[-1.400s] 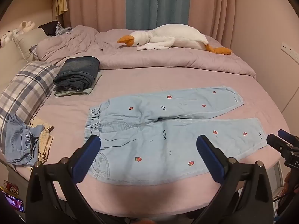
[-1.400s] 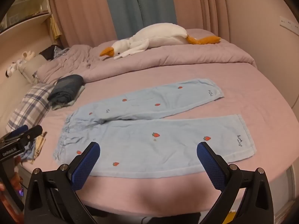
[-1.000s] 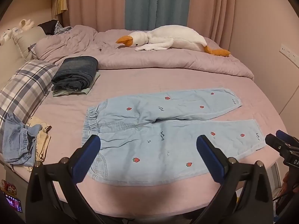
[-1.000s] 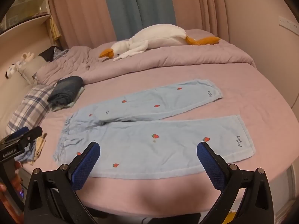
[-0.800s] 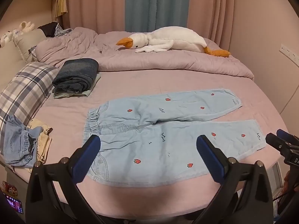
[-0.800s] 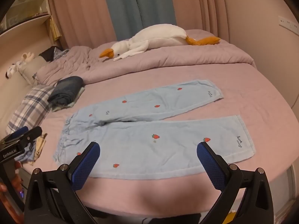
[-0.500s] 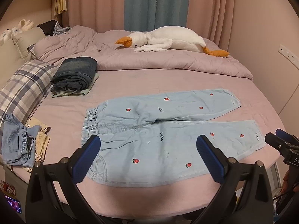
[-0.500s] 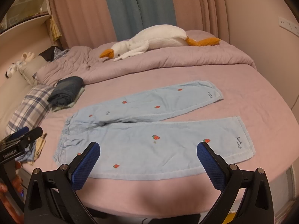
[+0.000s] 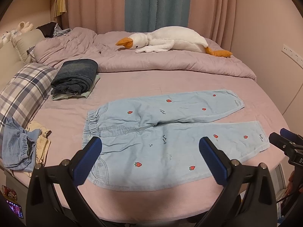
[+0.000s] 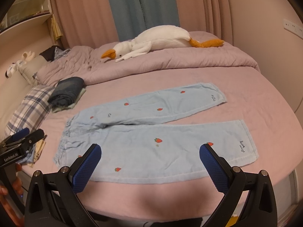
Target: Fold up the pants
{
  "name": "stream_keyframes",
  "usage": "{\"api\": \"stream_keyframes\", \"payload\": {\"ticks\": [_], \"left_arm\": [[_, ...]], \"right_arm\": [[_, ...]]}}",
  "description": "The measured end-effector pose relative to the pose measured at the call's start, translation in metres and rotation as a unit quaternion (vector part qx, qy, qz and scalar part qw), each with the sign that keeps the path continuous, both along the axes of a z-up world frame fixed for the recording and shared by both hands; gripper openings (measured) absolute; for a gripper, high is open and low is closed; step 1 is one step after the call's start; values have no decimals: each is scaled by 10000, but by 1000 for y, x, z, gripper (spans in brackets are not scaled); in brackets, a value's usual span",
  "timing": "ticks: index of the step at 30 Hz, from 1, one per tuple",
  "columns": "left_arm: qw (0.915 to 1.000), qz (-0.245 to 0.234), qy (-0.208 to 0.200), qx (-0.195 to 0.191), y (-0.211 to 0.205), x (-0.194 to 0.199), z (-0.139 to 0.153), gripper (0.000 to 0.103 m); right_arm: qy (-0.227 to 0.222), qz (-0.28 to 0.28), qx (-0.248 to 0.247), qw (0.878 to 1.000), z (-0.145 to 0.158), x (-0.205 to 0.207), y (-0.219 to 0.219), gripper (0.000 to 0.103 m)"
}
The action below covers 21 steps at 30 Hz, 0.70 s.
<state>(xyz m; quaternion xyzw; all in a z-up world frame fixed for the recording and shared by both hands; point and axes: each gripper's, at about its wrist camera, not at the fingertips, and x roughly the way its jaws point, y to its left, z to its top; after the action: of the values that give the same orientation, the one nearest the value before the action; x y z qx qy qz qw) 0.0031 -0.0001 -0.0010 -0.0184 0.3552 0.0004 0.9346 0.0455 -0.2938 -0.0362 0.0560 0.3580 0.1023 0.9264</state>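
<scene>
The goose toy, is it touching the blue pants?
Apart. The left wrist view shows the goose toy up on the blanket, with bare sheet before the pants.

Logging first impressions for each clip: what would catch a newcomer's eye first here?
The light blue pants with red strawberries lie spread flat, legs apart, across the near half of the pink bed. Behind them a big white goose plush sprawls on the rumpled quilt. Both the left gripper and right gripper hang open at the near edge, holding nothing.

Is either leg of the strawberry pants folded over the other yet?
No. The strawberry pants lie flat on the bed, both legs spread apart side by side.
</scene>
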Motion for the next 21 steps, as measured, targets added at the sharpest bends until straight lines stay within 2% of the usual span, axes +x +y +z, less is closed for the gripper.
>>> {"api": "stream_keyframes", "payload": {"ticks": [21], "left_arm": [[9999, -102, 78, 12, -4, 6, -5, 102]], "right_arm": [[60, -59, -27, 10000, -4, 2, 0, 103]]}}
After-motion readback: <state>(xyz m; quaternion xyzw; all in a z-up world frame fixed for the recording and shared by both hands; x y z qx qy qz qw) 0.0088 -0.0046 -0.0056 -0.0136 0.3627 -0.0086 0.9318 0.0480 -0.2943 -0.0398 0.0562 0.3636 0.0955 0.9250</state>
